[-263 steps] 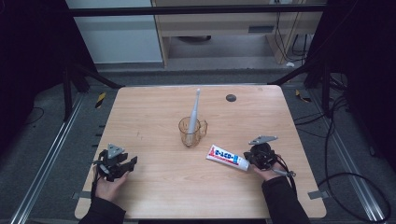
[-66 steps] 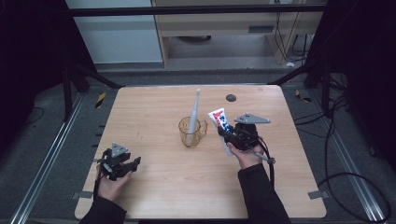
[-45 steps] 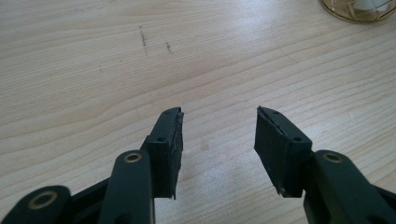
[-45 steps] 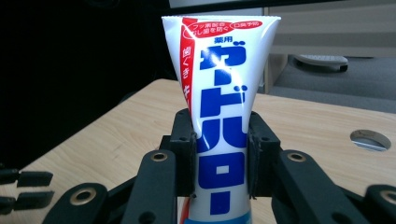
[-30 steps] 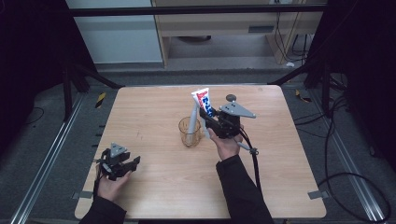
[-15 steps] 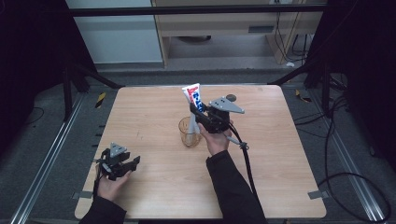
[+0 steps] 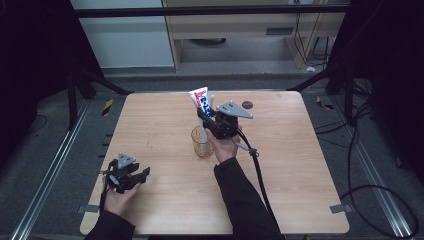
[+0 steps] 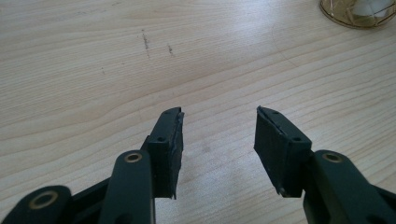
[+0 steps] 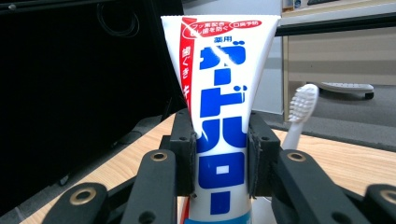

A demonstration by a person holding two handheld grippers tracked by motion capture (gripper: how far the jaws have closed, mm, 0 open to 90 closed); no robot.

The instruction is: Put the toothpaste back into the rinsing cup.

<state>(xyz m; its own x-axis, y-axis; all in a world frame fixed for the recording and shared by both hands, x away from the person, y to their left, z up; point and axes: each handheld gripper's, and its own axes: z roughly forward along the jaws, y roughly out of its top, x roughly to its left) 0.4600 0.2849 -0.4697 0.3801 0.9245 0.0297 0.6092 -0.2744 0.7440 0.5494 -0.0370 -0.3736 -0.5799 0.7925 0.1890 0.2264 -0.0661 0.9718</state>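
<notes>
White toothpaste tube [image 9: 219, 140] stands upright, clamped in the right gripper's [image 7: 212, 122] fingers above the glass cup [image 7: 201, 142]; the left gripper [image 7: 131, 176] rests low on the worktop [image 7: 300, 165], fingers apart.

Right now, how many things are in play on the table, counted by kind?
Toothpaste tube: 1
Toothbrush: 1
Glass cup: 1
Grippers: 2, left gripper and right gripper
Total: 5

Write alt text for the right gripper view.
The right gripper clamps an upright toothpaste tube, white with blue and red lettering, crimped end up. A white toothbrush head rises just behind at the right, above the wooden table.
</notes>
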